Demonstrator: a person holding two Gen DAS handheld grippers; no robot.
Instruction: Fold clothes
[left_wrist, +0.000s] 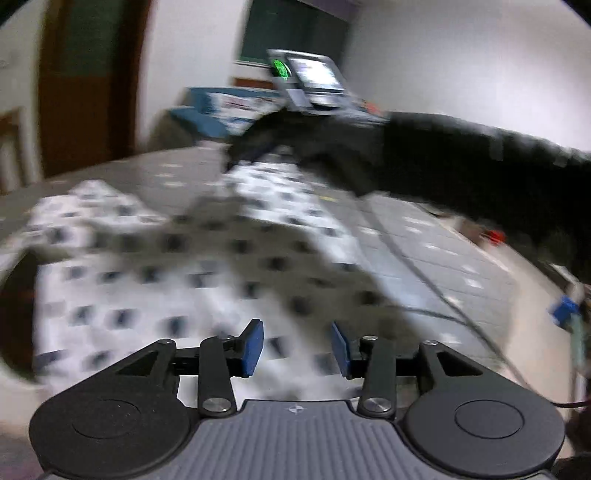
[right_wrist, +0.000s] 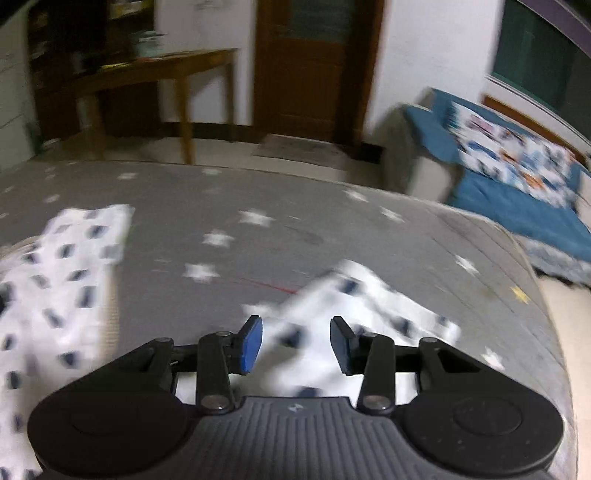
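A white garment with small dark blue marks (left_wrist: 155, 280) lies spread on a grey star-print cover (left_wrist: 443, 251). My left gripper (left_wrist: 297, 349) is open just above the garment, nothing between its blue pads. In the right wrist view my right gripper (right_wrist: 295, 347) is open over a corner of the same garment (right_wrist: 354, 314); another part of the garment (right_wrist: 55, 280) lies at the left. The right gripper and the dark-sleeved arm (left_wrist: 443, 158) also show in the left wrist view, near the garment's far end. Both views are blurred.
The grey cover (right_wrist: 280, 206) ends at a rounded edge on the right. A blue sofa with a patterned cushion (right_wrist: 517, 173) stands beyond it. A wooden table (right_wrist: 159, 74) and a brown door (right_wrist: 310, 66) stand at the back. A thin cable (left_wrist: 424, 280) crosses the cover.
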